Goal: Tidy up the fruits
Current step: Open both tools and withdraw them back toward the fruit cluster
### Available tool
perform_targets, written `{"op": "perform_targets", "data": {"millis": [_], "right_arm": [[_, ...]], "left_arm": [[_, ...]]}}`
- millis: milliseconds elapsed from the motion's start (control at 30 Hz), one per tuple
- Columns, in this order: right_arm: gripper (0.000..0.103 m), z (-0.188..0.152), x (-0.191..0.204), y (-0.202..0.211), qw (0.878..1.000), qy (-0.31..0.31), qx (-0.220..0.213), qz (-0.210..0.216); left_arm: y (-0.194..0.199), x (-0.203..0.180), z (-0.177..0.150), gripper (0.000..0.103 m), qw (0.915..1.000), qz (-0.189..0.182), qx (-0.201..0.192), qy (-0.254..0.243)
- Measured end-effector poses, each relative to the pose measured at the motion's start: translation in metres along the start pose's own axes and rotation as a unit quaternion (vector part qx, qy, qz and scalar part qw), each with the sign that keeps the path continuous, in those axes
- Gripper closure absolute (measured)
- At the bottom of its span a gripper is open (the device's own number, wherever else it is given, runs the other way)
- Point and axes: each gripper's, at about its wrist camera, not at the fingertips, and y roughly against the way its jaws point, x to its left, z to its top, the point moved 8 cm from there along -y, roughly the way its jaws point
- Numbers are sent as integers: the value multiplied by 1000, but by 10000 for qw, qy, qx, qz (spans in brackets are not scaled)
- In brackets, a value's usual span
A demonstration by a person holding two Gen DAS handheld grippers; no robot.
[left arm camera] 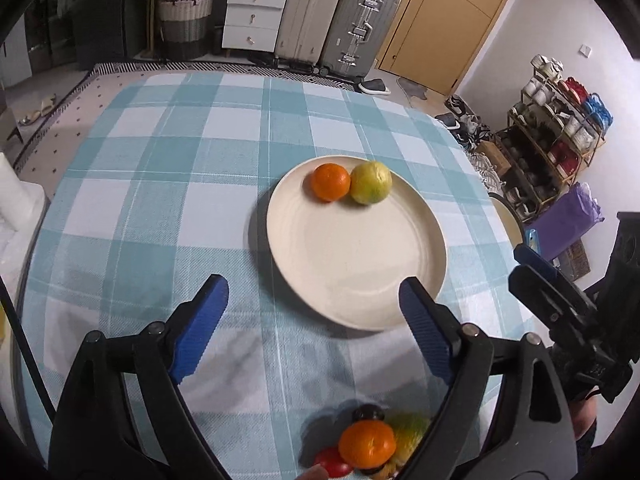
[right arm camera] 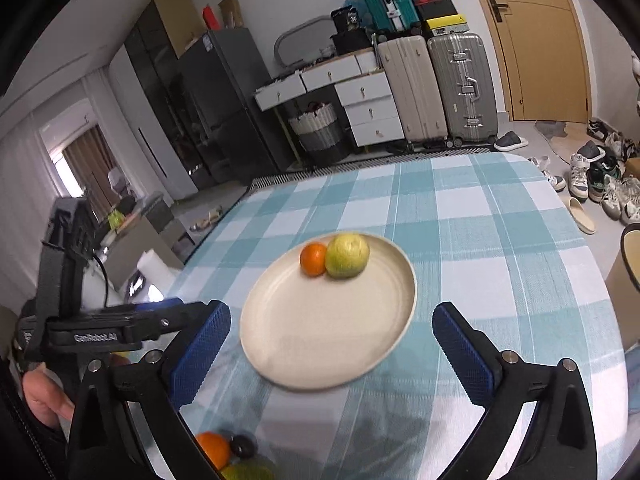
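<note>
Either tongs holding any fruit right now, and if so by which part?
Nothing is held. The left tongs and the right tongs both stand open and empty above the tablecloth; the orange and green fruit rest on the plate.

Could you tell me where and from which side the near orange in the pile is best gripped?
Grip the near orange across its round middle, coming from above: it sits on top of the pile, with a dark fruit and red fruit crowding its sides.
</note>
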Motion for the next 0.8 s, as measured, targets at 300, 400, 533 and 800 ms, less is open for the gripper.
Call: {"op": "perform_targets", "data": {"millis": [300, 400, 533, 800], "right_arm": [[0, -23, 13, 19, 9998, 133, 43, -102], [0, -31, 19, 25, 9997, 193, 62, -98], [0, -40, 25, 36, 9993, 319, 50, -183], [0, -59, 23, 54, 9991, 306, 34, -278]], "left_arm": [[27, -5, -30, 1, 9994, 189, -195, -204], [30, -7, -41, 1, 9996, 142, -128, -226], [32, -9, -55, 1, 9997, 44, -74, -212], [25, -15, -88, 1, 9987, -355, 293, -216]]}}
